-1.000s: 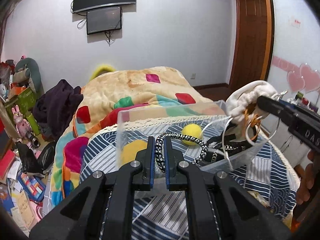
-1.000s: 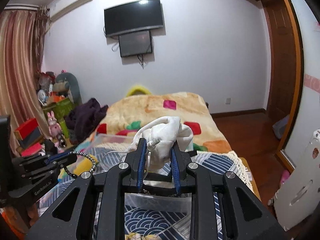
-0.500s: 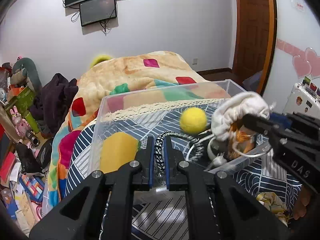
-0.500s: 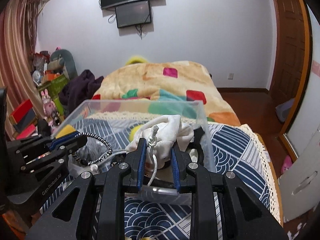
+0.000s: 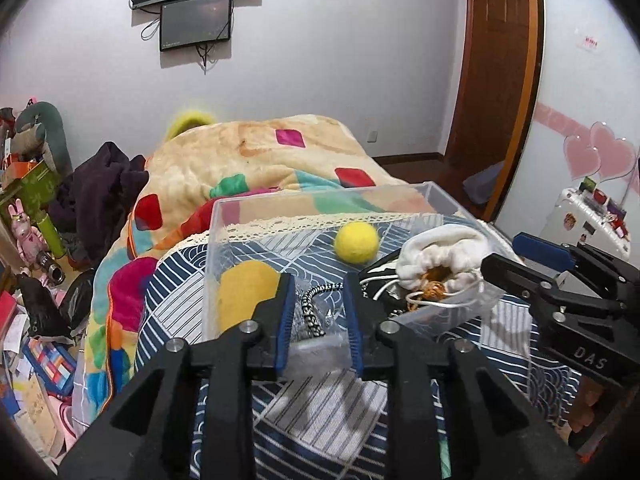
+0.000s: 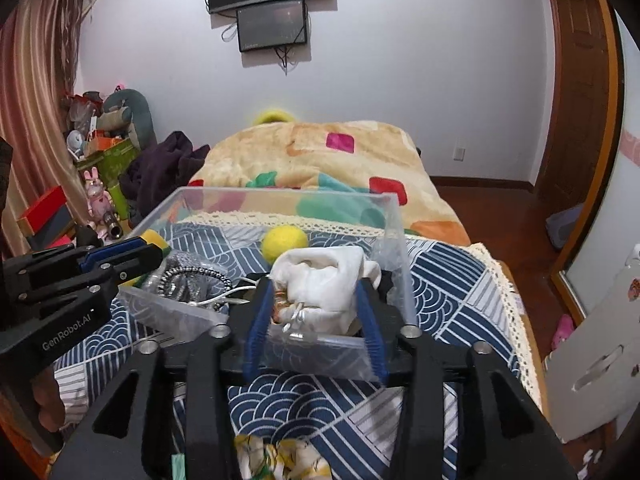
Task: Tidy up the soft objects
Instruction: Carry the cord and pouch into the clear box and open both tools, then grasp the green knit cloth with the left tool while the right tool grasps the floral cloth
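Note:
A clear plastic bin (image 5: 248,208) (image 6: 288,196) stands on the blue patterned bedspread. In it lie a yellow felt ball (image 5: 356,242) (image 6: 284,242), a yellow sponge (image 5: 246,292), a black-and-white braided cord (image 5: 314,312) (image 6: 192,278) and a white drawstring pouch (image 5: 440,256) (image 6: 324,280). My left gripper (image 5: 320,320) (image 6: 120,260) is open over the bin's near wall, the cord lying loose between its fingers. My right gripper (image 6: 314,324) (image 5: 520,264) is open around the pouch, which rests in the bin.
A floral cloth (image 6: 280,460) lies on the bedspread just below my right gripper. A colourful quilt (image 5: 248,160) covers the bed behind the bin. Toys and boxes (image 5: 28,208) crowd the floor on the left. A wooden door (image 5: 496,80) stands at the right.
Both grippers moved down to the bin and opened. The cord left my left gripper and the pouch left my right gripper; both now lie in the bin.

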`<state>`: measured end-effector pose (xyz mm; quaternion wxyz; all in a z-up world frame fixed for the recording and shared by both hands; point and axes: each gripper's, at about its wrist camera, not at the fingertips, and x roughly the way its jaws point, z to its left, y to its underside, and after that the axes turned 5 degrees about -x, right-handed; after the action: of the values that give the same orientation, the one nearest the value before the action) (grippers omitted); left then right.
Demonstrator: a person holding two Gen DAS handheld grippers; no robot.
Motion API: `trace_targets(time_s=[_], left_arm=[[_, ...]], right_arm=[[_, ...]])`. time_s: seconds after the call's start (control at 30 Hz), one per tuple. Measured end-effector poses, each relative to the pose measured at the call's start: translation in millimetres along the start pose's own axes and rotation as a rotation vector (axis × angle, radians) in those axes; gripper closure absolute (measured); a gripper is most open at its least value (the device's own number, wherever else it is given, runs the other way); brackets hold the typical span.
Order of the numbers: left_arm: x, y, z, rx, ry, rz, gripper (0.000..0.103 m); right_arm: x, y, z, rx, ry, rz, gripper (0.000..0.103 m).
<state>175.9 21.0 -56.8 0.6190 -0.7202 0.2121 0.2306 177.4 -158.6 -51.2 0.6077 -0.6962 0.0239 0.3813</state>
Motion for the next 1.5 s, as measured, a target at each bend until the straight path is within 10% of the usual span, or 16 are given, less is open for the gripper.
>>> trace_targets(time_s=[0.2, 0.97, 1.23, 1.5], left_arm=[[-25, 9, -1, 0.002, 0.031, -0.038, 0.052], [-16, 119, -31, 0.022, 0.153, 0.234, 0.05], [-28, 132, -45, 0.069, 0.135, 0.185, 0.062], [-33, 134, -44, 0.058, 0.14, 0.169, 0.093]], right_arm=[[-23, 4, 2, -0.005, 0.0, -0.055, 0.037], [-10, 90, 20, -0.003, -0.098, 0.161, 0.032], [-7, 105, 18, 0.015, -0.125, 0.188, 0.079], [-20, 99, 15, 0.012, -0.081, 0.133, 0.089]])
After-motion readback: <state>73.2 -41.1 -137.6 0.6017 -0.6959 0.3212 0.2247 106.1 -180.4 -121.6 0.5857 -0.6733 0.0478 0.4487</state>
